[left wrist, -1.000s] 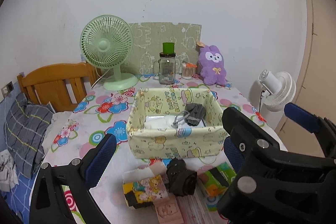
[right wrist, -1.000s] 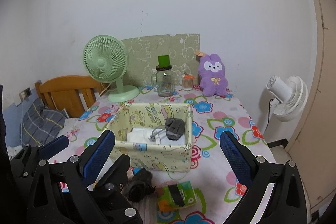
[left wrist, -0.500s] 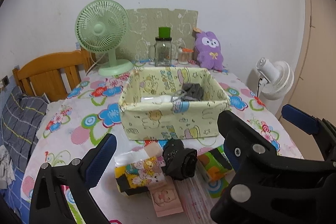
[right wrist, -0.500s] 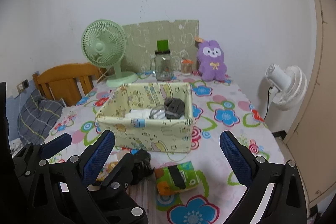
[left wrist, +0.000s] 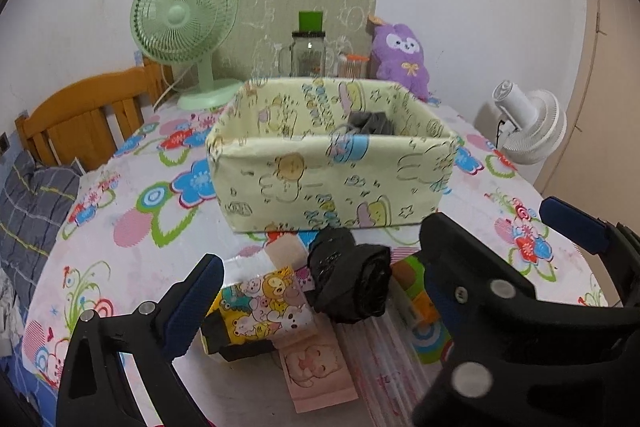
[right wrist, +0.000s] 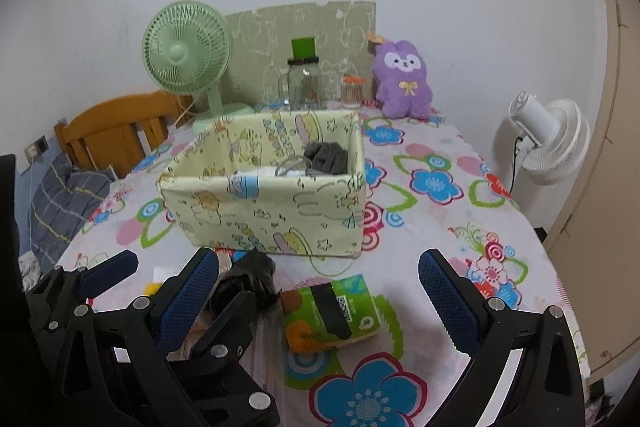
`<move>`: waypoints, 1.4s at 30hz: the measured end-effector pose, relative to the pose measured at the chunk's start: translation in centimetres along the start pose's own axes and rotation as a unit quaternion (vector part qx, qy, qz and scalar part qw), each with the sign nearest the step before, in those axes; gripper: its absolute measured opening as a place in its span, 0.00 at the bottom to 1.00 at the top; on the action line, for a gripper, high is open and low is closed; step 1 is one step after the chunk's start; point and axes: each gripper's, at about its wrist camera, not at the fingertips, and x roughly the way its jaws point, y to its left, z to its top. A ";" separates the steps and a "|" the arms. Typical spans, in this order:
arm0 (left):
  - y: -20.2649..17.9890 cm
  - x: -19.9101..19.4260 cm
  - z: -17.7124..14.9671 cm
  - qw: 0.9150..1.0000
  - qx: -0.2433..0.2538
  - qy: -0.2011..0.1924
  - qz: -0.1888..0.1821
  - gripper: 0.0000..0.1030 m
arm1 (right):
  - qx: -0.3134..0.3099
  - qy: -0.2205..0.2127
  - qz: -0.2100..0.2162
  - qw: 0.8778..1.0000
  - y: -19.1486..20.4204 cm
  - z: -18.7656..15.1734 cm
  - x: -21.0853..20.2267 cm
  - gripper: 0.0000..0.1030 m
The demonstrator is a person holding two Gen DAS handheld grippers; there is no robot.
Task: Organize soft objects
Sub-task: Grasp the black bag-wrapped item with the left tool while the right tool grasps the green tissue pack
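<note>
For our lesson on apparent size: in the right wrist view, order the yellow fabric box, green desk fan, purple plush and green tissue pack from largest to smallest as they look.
1. Yellow fabric box
2. Green desk fan
3. Green tissue pack, which lies nearest the camera, and purple plush look about alike, so no ranking.

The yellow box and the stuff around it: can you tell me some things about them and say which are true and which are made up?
1. The yellow box already has a grey sock inside. True.
2. The black rolled sock is inside the box. False: it lies on the table in front of the box.
3. The left claw is squeezing the black sock. False: it is open, with the sock between its fingers, not gripped.
4. The right claw is open and empty. True.
5. The purple bunny sits behind the box, near the wall. True.
6. The green fan is on the floor. False: it stands on the table.
</note>
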 end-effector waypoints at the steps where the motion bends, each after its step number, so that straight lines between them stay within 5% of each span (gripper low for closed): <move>1: 0.1 0.3 0.0 1.000 -0.001 0.004 -0.001 0.96 | 0.002 0.003 0.001 1.000 -0.1 -0.1 0.2 0.98; 11: -0.1 2.5 -0.5 0.999 0.003 0.032 -0.011 0.85 | 0.011 0.037 -0.003 0.999 -1.0 -0.7 2.7 0.98; 23: -0.9 3.8 -0.4 0.999 0.018 0.040 -0.011 0.33 | 0.039 0.078 -0.005 0.996 -2.3 -1.2 5.0 0.98; 42: -0.8 4.0 -1.2 0.998 0.026 0.049 -0.025 0.27 | 0.055 0.116 -0.007 0.992 -2.6 -2.0 7.8 0.97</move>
